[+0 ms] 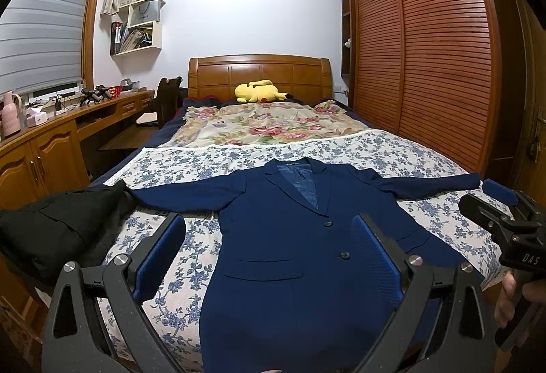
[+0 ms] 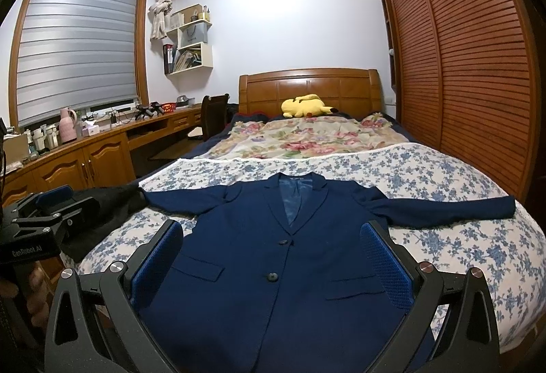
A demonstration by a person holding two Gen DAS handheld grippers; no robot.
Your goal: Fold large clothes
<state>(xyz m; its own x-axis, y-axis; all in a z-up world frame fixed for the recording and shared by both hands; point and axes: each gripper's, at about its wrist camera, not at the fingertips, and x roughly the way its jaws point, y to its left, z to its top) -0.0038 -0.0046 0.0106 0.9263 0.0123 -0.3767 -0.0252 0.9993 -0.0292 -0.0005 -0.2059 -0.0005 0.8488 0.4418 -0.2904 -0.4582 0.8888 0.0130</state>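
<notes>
A navy jacket (image 1: 293,236) lies flat, front up and buttoned, on the bed (image 1: 409,154), sleeves spread wide, straight ahead of both claws. The left claw (image 1: 269,257) and right claw (image 2: 273,267) hover over it, spread wide, gripping nothing. A black garment (image 1: 61,219) lies left of the left claw.

You've got a wooden bed (image 1: 259,72) w/ floral covers, slatted wardrobe (image 1: 426,48) on the rt, blinds-covered window (image 2: 78,45) and desk (image 2: 102,147) on the left, white walls.
</notes>
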